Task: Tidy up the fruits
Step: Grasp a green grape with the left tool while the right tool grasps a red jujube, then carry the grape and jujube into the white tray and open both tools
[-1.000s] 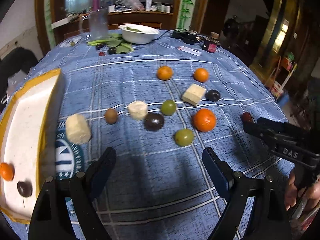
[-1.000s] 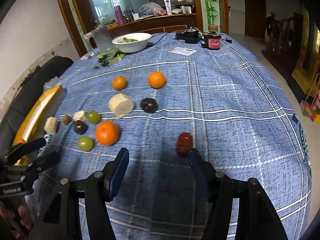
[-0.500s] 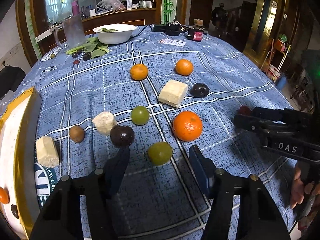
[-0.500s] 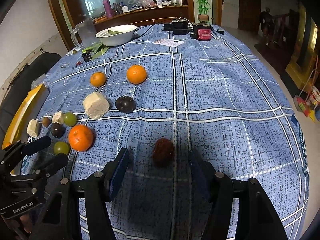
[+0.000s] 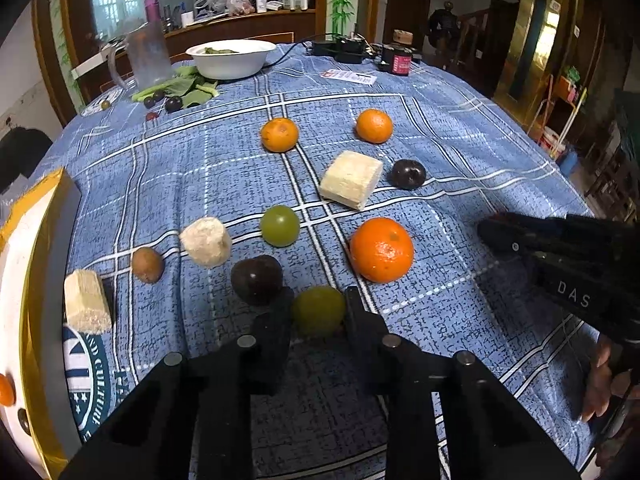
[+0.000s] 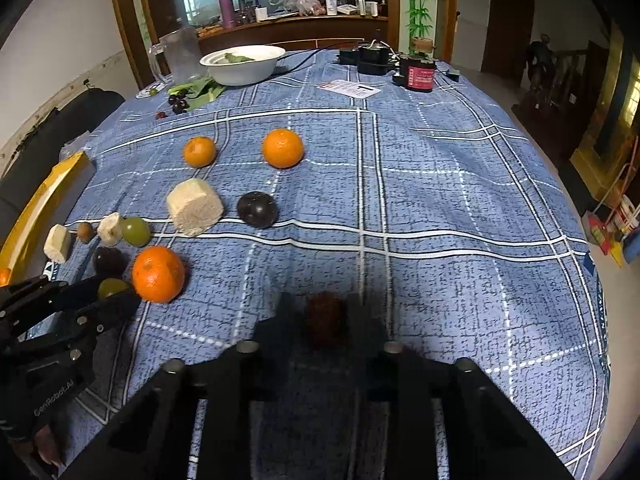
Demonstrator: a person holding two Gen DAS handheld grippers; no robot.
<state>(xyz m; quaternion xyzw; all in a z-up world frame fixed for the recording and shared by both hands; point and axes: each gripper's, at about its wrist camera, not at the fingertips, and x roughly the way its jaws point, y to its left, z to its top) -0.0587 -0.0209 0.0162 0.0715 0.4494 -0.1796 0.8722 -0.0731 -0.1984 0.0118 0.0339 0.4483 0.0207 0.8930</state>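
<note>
Both grippers have just closed, each on its own fruit. In the left wrist view the left gripper (image 5: 319,308), low and centre in the frame, has gone from wide open a second ago to clamped on a green grape (image 5: 319,310) whose sides its pads now press. It lies just below a dark plum (image 5: 257,279) and to the lower left of the large orange (image 5: 382,250). In the right wrist view the right gripper (image 6: 325,320) has likewise shut on a dark red jujube (image 6: 325,322) at the bottom centre, well apart from the other fruit.

With both pieces gripped on the blue checked tablecloth (image 5: 460,140), the pick looks done. The likely next step is carrying them to the yellow-rimmed tray (image 5: 24,280) at the left edge, which already holds a small orange (image 5: 6,390). Eleven more pieces wait on the cloth.
</note>
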